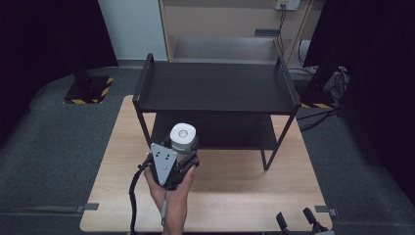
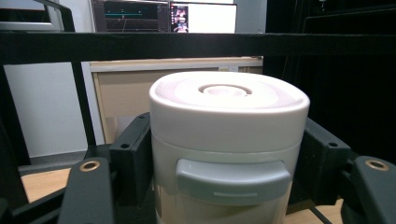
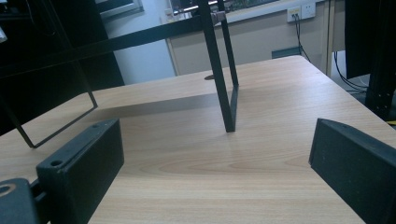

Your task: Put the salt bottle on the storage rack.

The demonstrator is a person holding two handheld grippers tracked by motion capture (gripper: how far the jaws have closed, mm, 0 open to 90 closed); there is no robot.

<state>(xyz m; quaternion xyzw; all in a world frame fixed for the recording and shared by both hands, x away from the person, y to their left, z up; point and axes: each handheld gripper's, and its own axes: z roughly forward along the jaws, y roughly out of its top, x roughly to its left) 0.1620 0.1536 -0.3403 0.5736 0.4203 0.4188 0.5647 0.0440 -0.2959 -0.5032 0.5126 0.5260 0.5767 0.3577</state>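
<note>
Dark curtains and grey carpet surround a wooden desk that carries a black two-tier rack set toward its far edge.

Left hand-held gripper: closed on a white canister, which it holds upright just in front of the rack's near left leg, over the middle-left of the desk. In the left gripper view the jaws press both flanks of the canister below the lid; a grey latch tab faces the camera. The grip looks square and the canister level. Whether its base touches the desk cannot be told.

Right hand-held gripper: open and idle at the near right corner of the desk; in the right gripper view its jaws stand wide apart over bare wood, with a rack leg ahead.

Judgement: the step in hand appears to be carrying the canister toward the rack, most likely onto one of its shelves.

Recommendations:
- Keep the canister upright and the squeeze steady; the wall is smooth and could slip.
- For the lower shelf, advance low and straight, since the top shelf rail crosses just above lid height in the left gripper view.
- Steer right of the near left leg.
- Release only once the base rests flat.
</note>
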